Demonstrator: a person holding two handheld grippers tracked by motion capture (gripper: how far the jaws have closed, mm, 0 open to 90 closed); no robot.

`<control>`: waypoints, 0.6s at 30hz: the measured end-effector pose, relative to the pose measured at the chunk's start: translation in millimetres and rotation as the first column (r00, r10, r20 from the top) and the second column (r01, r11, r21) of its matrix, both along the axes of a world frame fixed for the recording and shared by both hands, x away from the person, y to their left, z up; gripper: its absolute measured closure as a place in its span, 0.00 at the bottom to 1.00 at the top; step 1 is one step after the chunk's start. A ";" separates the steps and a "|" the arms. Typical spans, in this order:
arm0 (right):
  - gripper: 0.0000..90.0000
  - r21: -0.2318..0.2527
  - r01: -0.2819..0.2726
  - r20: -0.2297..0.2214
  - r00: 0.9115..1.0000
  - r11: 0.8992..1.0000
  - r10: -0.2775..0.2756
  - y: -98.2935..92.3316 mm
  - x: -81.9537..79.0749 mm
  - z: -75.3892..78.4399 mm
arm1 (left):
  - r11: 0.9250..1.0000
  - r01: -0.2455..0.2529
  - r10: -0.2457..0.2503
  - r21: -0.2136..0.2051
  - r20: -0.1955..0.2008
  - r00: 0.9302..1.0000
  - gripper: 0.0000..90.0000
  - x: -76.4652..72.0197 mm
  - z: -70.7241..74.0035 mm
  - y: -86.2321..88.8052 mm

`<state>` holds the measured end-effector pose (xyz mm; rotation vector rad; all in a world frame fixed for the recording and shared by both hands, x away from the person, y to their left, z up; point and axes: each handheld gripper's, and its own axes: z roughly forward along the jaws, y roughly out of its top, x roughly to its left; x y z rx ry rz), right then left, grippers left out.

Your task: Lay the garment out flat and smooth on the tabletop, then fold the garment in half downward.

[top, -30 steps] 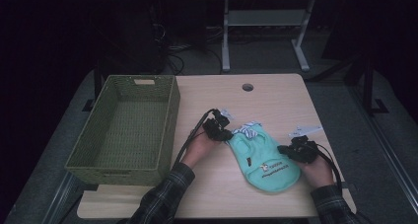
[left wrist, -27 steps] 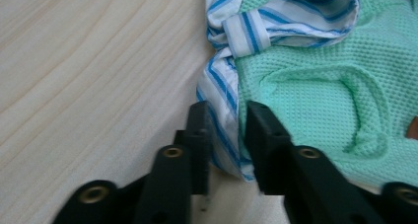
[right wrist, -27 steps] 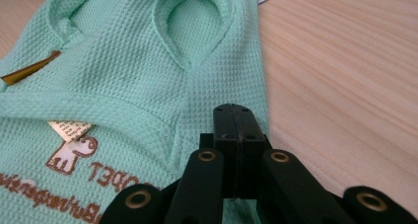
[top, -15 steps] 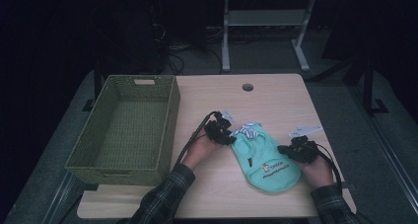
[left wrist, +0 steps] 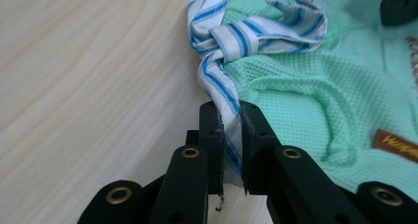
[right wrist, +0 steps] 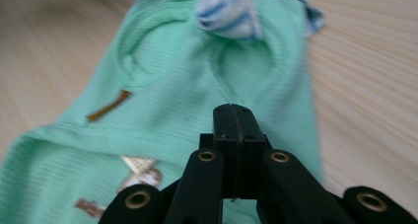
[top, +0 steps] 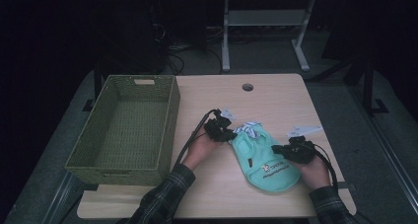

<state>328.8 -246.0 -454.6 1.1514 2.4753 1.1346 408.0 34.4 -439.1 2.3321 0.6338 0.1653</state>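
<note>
Left gripper point(left wrist: 229, 135) jaws, just closing, clamp the garment's striped collar point(left wrist: 231, 41); right gripper point(right wrist: 235, 130) jaws fully closed over the mint garment point(top: 263, 160) on the bench point(top: 276, 95).

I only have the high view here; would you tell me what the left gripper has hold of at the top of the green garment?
Observer: The left gripper is clamped on the blue-and-white striped tie at the collar; its jaws have just been closing on that strip.
Operator: Thank you. Is the right gripper gripping cloth too?
Observer: The right gripper has its jaws shut flat together over the green garment; I cannot tell whether any fabric is caught between them.
Operator: And is the tie knotted?
Observer: Yes, a striped band wraps across it just above the left gripper's jaws.
</note>
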 end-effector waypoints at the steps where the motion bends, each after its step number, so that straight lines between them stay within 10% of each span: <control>1: 1.00 0.004 -0.014 0.003 1.000 1.000 0.014 4.1 0.2 0.3 | 1.000 0.002 -0.002 -0.004 0.005 1.000 0.90 -0.2 1.7 0.1; 18: 1.00 -0.029 -0.064 -0.022 0.998 0.998 0.064 50.1 23.8 -15.6 | 0.985 0.009 0.000 -0.173 0.050 0.999 0.91 -8.4 46.1 14.2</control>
